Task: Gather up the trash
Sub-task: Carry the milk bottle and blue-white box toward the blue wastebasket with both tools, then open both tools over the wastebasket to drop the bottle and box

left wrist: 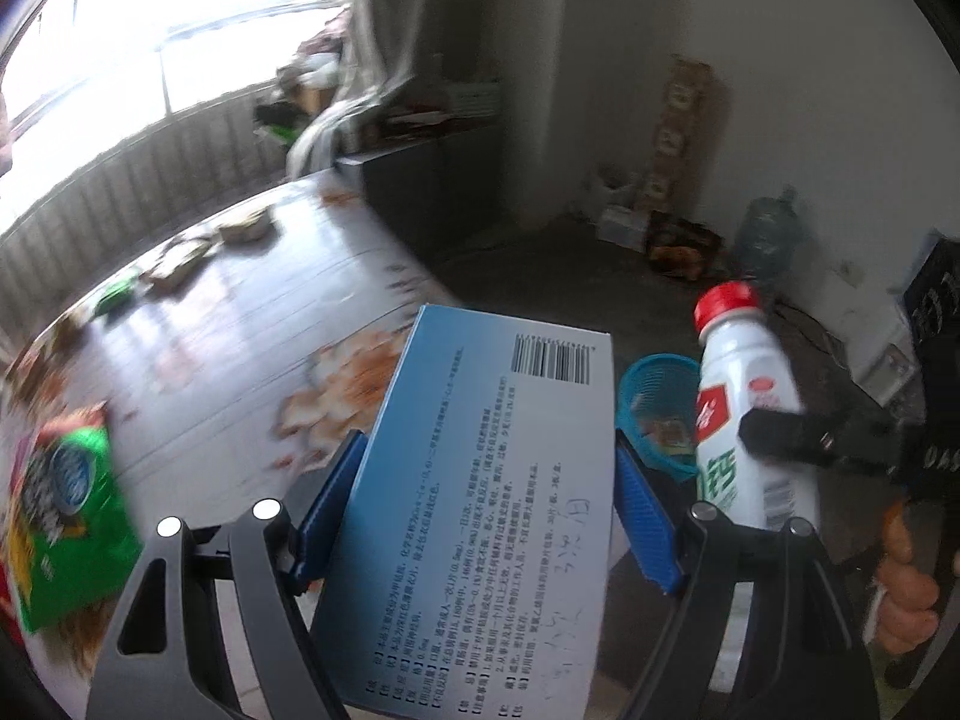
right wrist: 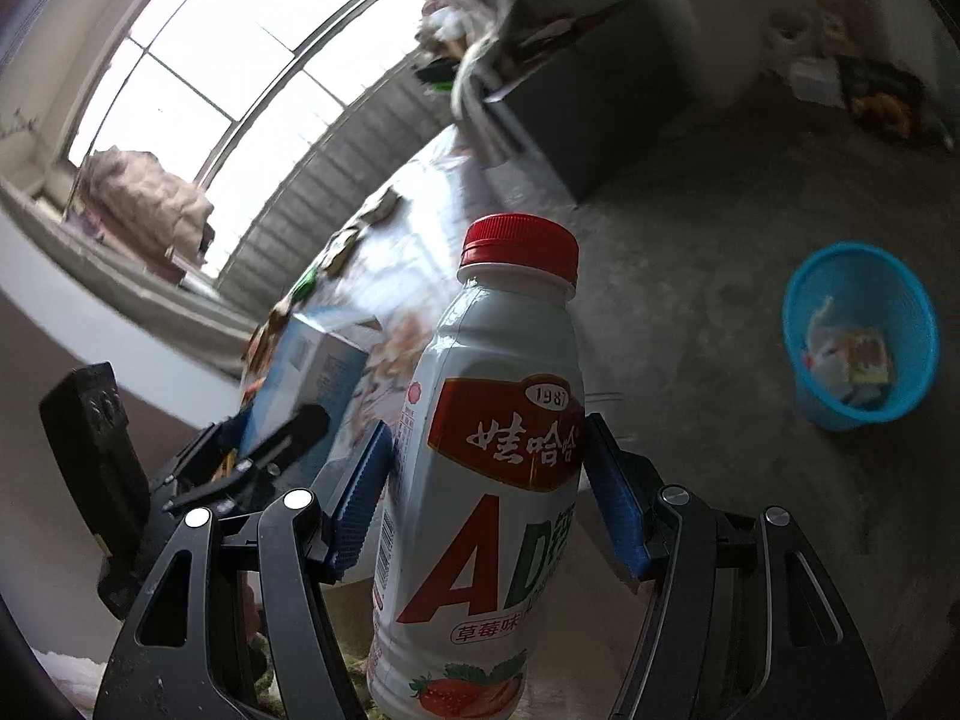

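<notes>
My left gripper (left wrist: 486,510) is shut on a blue and white medicine box (left wrist: 480,480), which stands between its blue pads above the table's edge. My right gripper (right wrist: 486,492) is shut on a white drink bottle (right wrist: 486,480) with a red cap, held upright. That bottle (left wrist: 750,408) and the right gripper (left wrist: 798,444) show to the right in the left wrist view. The box (right wrist: 318,372) and the left gripper (right wrist: 264,450) appear at the left in the right wrist view. A blue mesh bin (right wrist: 864,336) with some trash stands on the floor; the same bin (left wrist: 654,408) peeks out between box and bottle.
A glossy table (left wrist: 240,348) with a flowered cloth carries a green snack bag (left wrist: 66,516) and small packets (left wrist: 180,258). A dark cabinet (left wrist: 432,180), boxes and a water jug (left wrist: 768,234) stand along the wall. Grey floor (right wrist: 720,210) surrounds the bin. A hand (left wrist: 906,588) holds the right gripper.
</notes>
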Available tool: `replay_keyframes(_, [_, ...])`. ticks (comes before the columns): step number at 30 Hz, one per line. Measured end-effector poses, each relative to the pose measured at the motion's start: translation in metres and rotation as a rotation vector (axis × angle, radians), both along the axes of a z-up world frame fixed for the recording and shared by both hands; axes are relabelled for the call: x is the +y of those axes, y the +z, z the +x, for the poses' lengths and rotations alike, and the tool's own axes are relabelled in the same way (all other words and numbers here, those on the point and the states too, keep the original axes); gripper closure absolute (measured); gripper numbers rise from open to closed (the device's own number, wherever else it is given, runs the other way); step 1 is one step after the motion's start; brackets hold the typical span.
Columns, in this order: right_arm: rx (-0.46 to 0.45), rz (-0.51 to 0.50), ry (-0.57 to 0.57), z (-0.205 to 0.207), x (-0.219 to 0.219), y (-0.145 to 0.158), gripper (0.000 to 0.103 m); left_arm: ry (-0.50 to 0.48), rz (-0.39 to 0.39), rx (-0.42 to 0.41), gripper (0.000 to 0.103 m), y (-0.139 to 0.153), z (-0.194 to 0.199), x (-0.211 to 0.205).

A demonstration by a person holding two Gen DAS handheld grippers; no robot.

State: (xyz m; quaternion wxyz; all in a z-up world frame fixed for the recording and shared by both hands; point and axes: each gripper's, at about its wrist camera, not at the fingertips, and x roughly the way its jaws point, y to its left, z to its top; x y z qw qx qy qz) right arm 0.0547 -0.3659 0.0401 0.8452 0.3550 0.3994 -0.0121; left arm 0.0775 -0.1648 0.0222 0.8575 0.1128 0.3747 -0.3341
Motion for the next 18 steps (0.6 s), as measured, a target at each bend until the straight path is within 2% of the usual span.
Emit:
replay_keyframes(8, [-0.024,0.078,-0.167,-0.036,-0.052,-0.011,0.042,-0.172,0.001,0.026,0.026,0.008,0.003,-0.081])
replay_keyframes(18, [0.013,0.202,-0.41,-0.09,-0.13,-0.051,0.042,-0.328,0.019,0.199,0.026,-0.011,0.013,-0.19])
